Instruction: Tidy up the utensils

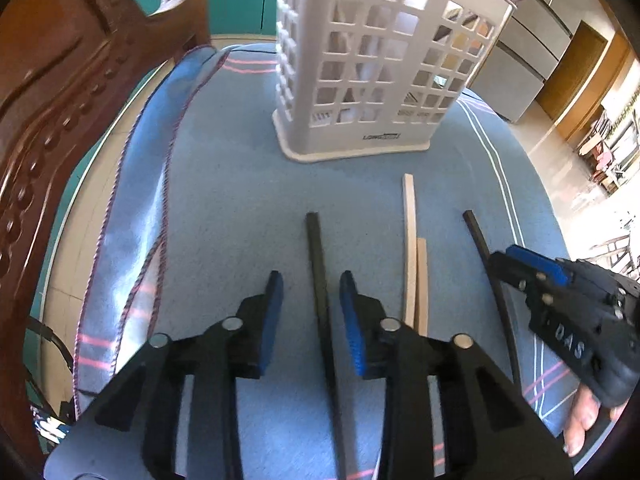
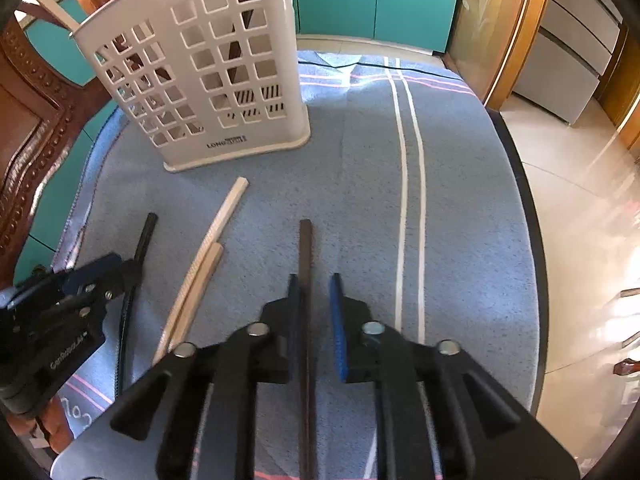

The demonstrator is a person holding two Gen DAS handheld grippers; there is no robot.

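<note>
Straddling a black chopstick (image 1: 318,264), the left tongs (image 1: 311,292) stand apart; the white utensil basket (image 1: 376,60) stands beyond. The right tongs (image 2: 316,300), also apart, bracket a dark chopstick (image 2: 306,264); two wooden chopsticks (image 2: 208,256) lie leftward.

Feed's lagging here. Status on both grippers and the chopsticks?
Left gripper open, astride a black chopstick. Right gripper open, astride the other dark chopstick. Two wooden chopsticks loose on the blue cloth. Path to white basket unobstructed.
</note>
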